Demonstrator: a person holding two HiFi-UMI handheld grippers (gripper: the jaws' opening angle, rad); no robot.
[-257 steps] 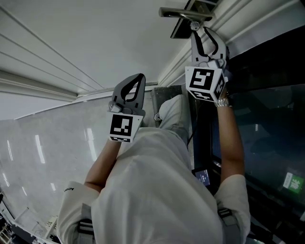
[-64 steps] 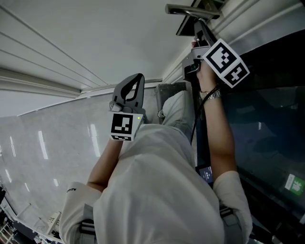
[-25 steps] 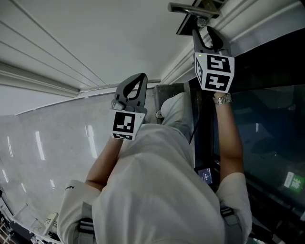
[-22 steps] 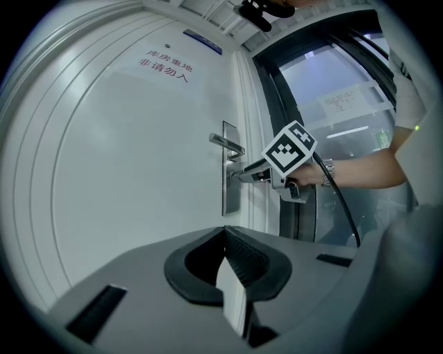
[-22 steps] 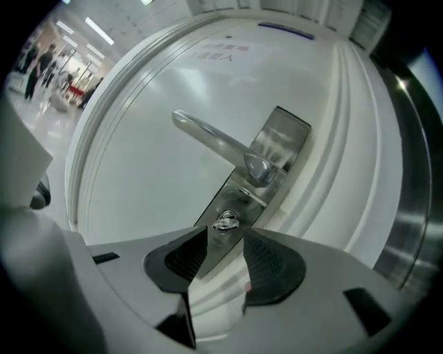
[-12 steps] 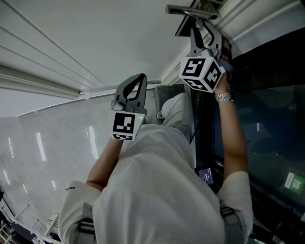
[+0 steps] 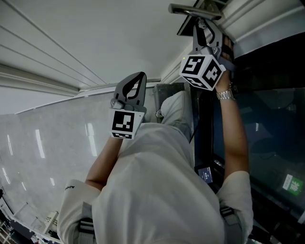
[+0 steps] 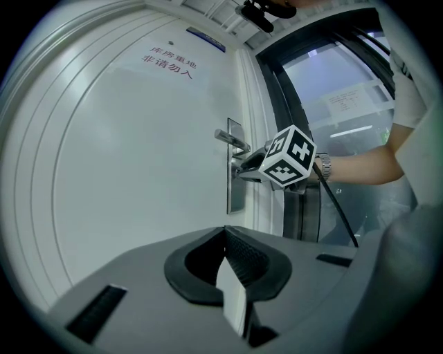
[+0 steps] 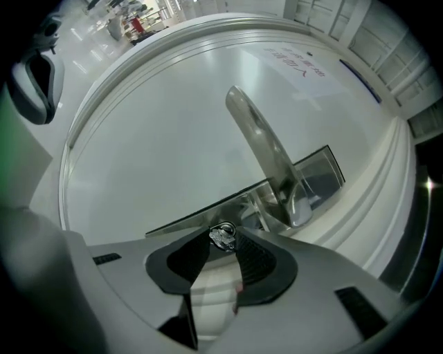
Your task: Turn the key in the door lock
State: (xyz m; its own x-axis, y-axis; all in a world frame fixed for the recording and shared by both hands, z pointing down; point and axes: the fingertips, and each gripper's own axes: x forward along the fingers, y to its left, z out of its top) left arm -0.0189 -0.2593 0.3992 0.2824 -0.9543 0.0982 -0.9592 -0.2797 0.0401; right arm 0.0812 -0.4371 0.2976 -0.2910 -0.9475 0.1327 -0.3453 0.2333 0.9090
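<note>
- Head view: the left gripper (image 7: 137,77), grey plastic with a black-and-white marker cube, hangs in front of the flat white panelled door (image 7: 95,38). It touches nothing, and its fingers (image 7: 131,90) meet at the tips.
- At 1 o'clock from it, the right gripper (image 7: 200,25) reaches up to the dark lock plate (image 7: 186,28) just under the brushed-metal lever handle (image 7: 190,9). Its marker cube is rolled onto a corner. A steel wristwatch (image 7: 225,94) sits on the arm behind it. The gripper hides the key here.
- Left gripper view: the ribbed black fingers (image 8: 242,252) are together with nothing between them. They point level at the door, well apart from the lock. At 1 o'clock, the right gripper is pressed to the tall narrow plate below the lever.
- Right gripper view: a small silvery metal key (image 9: 223,236) sits in the plate at the very tips of the fingers (image 9: 257,261). The jaws have just been closing, and both pads now pinch the key's head.
- The key's long axis runs along the gripper's own line, straight into the door, so only the head shows.
- The lever (image 9: 259,142) slants from its hub toward 11 o'clock. The plate (image 9: 315,173) stretches from 8 to 2 o'clock.
</note>
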